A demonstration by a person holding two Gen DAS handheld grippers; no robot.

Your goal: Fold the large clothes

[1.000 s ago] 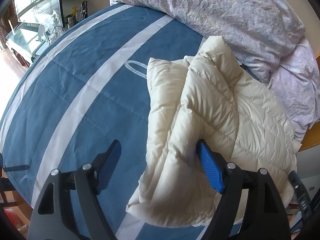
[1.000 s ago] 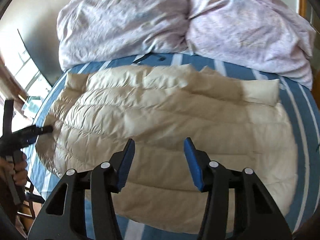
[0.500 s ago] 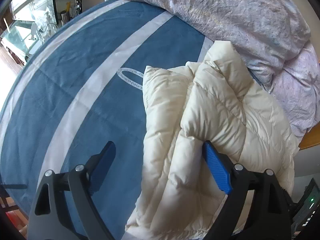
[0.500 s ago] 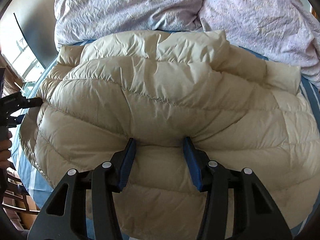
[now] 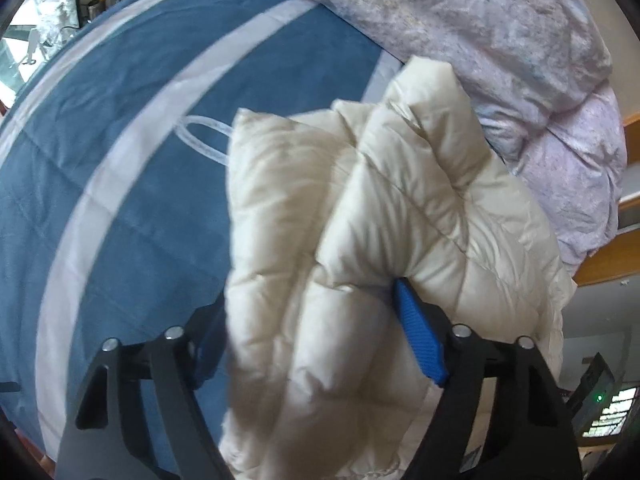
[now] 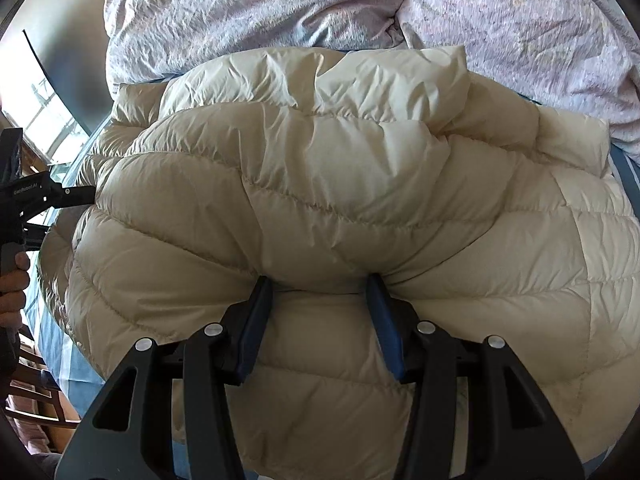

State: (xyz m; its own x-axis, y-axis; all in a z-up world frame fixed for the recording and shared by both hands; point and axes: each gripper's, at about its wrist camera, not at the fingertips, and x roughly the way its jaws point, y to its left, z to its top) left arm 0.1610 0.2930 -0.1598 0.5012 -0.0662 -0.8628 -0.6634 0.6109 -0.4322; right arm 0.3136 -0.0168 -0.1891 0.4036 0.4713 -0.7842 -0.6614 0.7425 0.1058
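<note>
Both tongs now bite the cream down jacket (image 6: 360, 184): our right gripper (image 6: 318, 286) stays clamped on a fold at 6 o'clock, and our left gripper (image 5: 308, 312) has just been closing around its edge, on the blue striped bed cover (image 5: 132, 152).

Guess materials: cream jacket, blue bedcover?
Cream jacket: looks like thin nylon or polyester shell with puffy fill; slight sheen, stitched quilted channels. Blue bedcover: matte woven cloth, likely cotton or a blend; soft creases, white stripes, no shine.
</note>
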